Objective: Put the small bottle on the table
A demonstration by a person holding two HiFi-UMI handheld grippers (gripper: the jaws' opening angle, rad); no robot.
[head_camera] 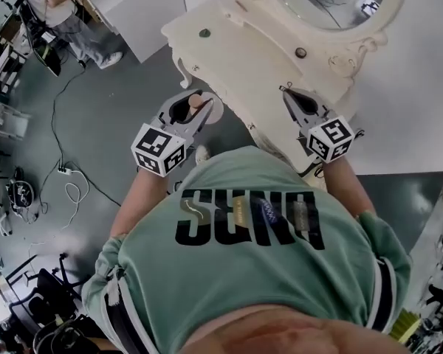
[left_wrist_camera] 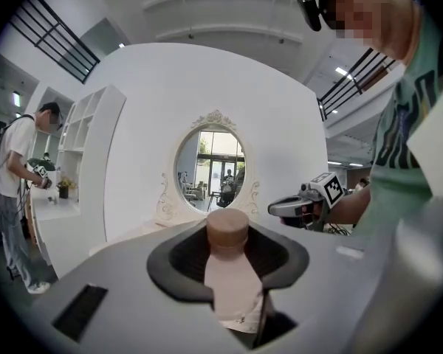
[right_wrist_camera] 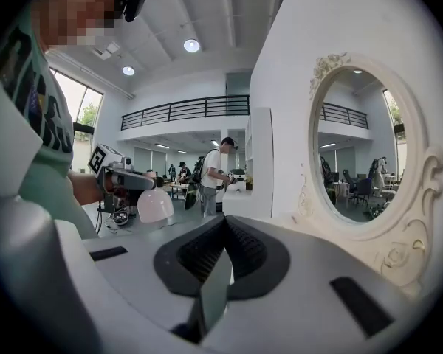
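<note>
Placing the small bottle (left_wrist_camera: 232, 271) on the desk (head_camera: 236, 50)
The left gripper (head_camera: 194, 111) grips its body, apparently just off the desk edge; the right gripper (head_camera: 292, 96) is closed, empty. Set it upright on bare desktop before releasing.

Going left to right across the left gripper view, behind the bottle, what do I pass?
Person in white shirt → white shelf unit → oval mirror → right tool → green shirt
</note>
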